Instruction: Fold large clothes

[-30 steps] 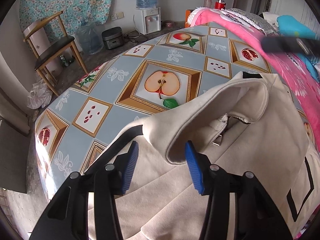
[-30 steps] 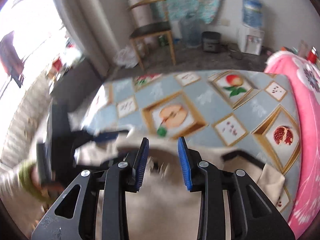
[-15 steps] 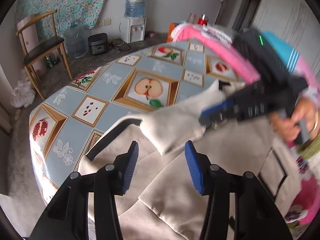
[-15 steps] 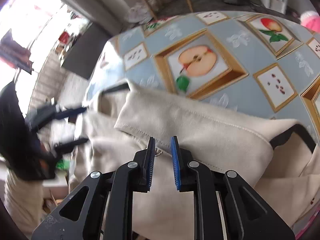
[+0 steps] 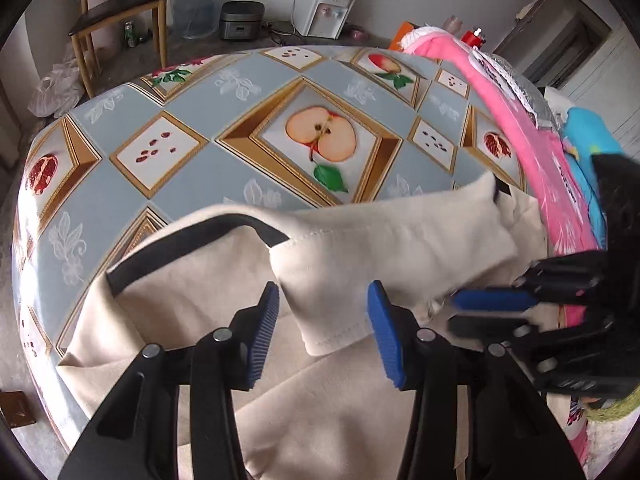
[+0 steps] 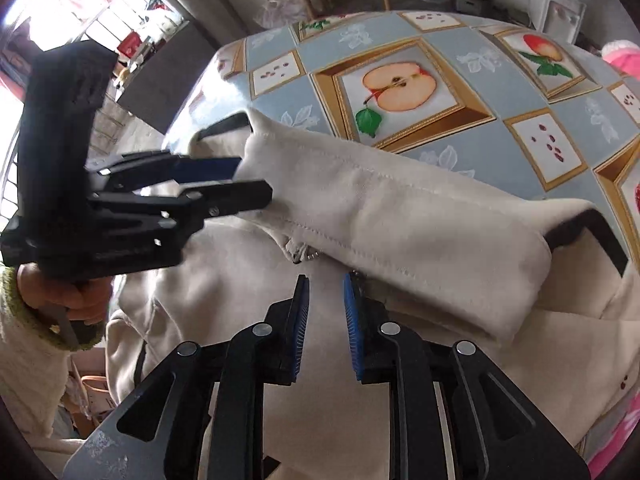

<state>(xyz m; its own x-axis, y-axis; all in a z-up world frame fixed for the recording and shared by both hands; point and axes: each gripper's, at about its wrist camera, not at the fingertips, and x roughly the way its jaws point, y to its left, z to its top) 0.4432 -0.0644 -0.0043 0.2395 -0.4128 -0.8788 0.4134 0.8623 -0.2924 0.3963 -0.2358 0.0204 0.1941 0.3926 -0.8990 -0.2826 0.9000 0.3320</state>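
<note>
A cream jacket (image 5: 360, 400) with black trim lies on the fruit-patterned table (image 5: 224, 80), and its folded collar (image 5: 380, 240) stretches across it. My left gripper (image 5: 324, 332) straddles the collar's left corner. Its jaws are closing, and the pads stand clear of the cloth. From the right wrist, the left gripper (image 6: 248, 180) sits at the collar (image 6: 400, 216) end. My right gripper (image 6: 326, 316) hangs over the jacket (image 6: 240, 280) front by the zipper under the collar's hem. Its jaws are opening, and only the jacket front below shows between them. The right gripper (image 5: 456, 312) also appears at the right of the left wrist view.
A pink garment (image 5: 532, 152) and a turquoise one (image 5: 588, 128) are piled along the table's right side. Beyond the table stand a wooden chair (image 5: 116, 4), a rice cooker (image 5: 242, 20) and a water dispenser (image 5: 328, 12). A hand (image 6: 60, 292) in a cream sleeve holds the left gripper.
The right gripper has come down from over the collar to its lower hem, and its jaws stand wider than half a second ago. The left gripper has closed in on the collar's corner.
</note>
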